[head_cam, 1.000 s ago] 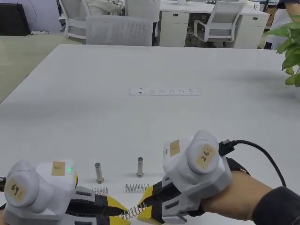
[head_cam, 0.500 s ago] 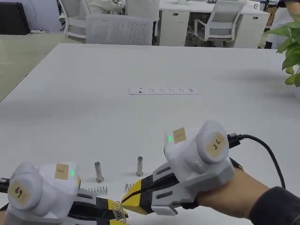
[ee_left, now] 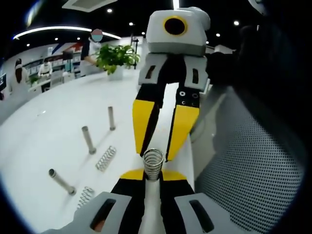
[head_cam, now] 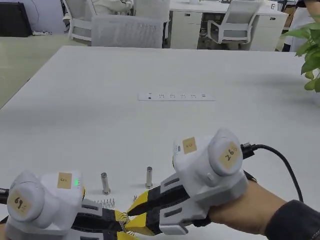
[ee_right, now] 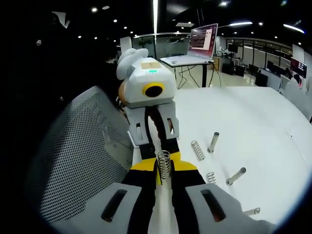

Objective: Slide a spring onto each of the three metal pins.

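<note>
Springs [head_cam: 106, 203], pins [head_cam: 149, 177] on white table [head_cam: 150, 70] | power strip [head_cam: 176, 97] | office chairs [head_cam: 235, 22] beyond

At the head view's lower centre, the spring [head_cam: 127, 223] is sitting mostly buried between yellow jaws, so whether the right gripper [head_cam: 131, 211] is pinching it is not showing. The bottom left edge is cutting off the left gripper [head_cam: 120, 221]. The right gripper is covering most of a second spring [head_cam: 135, 198]. In the left gripper view, the spring is facing end-on, hiding its length.
</note>
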A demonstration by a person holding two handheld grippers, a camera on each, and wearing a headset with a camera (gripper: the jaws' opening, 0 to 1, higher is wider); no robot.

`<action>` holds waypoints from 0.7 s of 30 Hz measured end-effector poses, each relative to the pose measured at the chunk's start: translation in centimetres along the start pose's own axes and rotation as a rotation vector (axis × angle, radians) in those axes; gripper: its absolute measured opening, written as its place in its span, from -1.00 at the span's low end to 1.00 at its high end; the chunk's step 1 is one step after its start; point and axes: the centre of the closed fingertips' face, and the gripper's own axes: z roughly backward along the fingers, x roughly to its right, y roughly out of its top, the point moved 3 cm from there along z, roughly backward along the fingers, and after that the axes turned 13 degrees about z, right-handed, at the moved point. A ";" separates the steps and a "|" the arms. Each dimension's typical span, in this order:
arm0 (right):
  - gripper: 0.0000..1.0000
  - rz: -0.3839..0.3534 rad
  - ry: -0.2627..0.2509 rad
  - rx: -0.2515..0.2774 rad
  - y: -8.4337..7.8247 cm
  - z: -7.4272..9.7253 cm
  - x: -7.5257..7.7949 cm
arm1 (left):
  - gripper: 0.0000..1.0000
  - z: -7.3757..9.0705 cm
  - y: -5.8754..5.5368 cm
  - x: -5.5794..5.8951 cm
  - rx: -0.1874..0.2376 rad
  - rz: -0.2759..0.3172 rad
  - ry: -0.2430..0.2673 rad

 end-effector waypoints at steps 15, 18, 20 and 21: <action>-0.85 0.047 0.011 -0.024 -0.2 -0.6 -0.3 | -0.95 -0.1 0.5 0.5 0.004 -0.017 -0.015; -0.85 0.037 0.001 -0.021 -0.1 -0.4 -0.1 | -0.94 0.0 0.7 0.3 0.020 -0.007 -0.008; -0.85 0.033 -0.005 -0.021 -0.2 -0.2 0.1 | -0.94 0.1 0.7 0.2 0.025 -0.006 0.000; -0.85 0.029 -0.007 -0.022 -0.2 -0.2 0.1 | -0.94 0.1 0.7 0.2 0.026 -0.004 0.002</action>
